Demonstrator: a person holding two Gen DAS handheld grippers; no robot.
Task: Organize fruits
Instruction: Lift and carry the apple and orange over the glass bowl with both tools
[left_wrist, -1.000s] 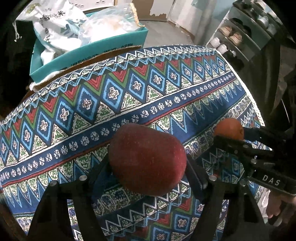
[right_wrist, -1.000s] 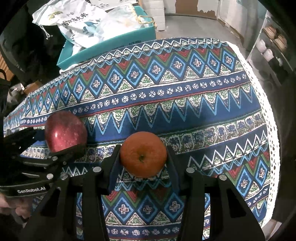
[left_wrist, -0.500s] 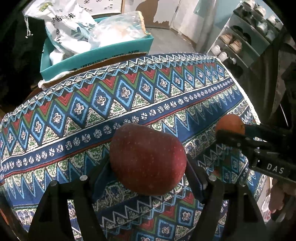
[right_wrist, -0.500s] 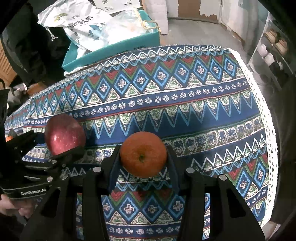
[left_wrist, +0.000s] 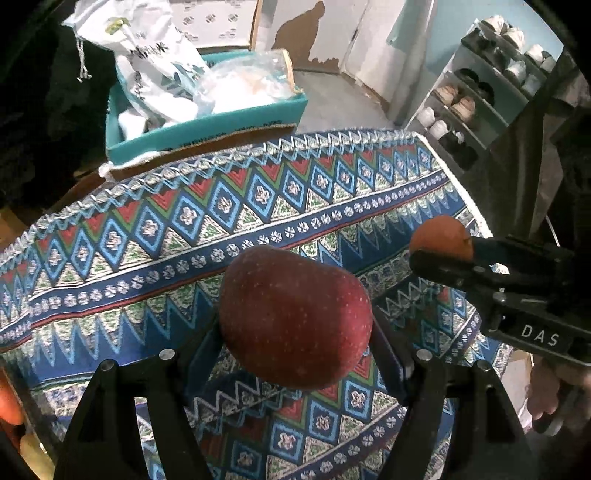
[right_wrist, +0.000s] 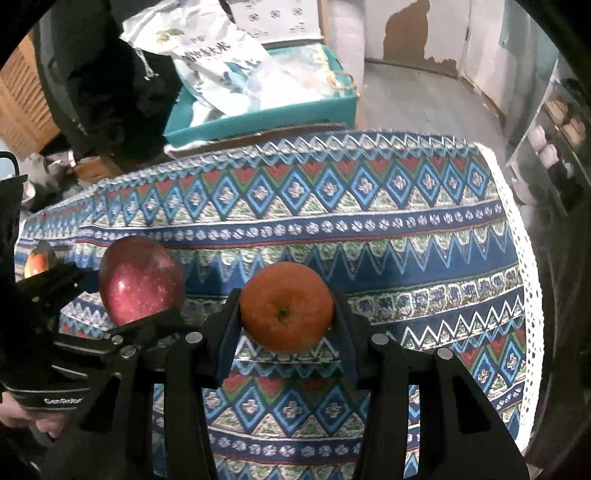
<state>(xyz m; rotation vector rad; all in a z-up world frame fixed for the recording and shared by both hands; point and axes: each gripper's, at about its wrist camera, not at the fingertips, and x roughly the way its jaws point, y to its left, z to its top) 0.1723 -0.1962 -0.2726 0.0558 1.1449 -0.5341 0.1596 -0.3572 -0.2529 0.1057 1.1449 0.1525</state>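
Between the left gripper's fingers sits a red apple, pinched at its widest girth; the right gripper clamps an orange. Both look firm, smooth, probably slippery, above the patterned tablecloth.

The tablecloth is woven patterned cloth with a lacy white edge. The red apple has smooth, speckled, slightly glossy skin, and the orange looks matt and finely dimpled. Both grip in matt black plastic fingers.
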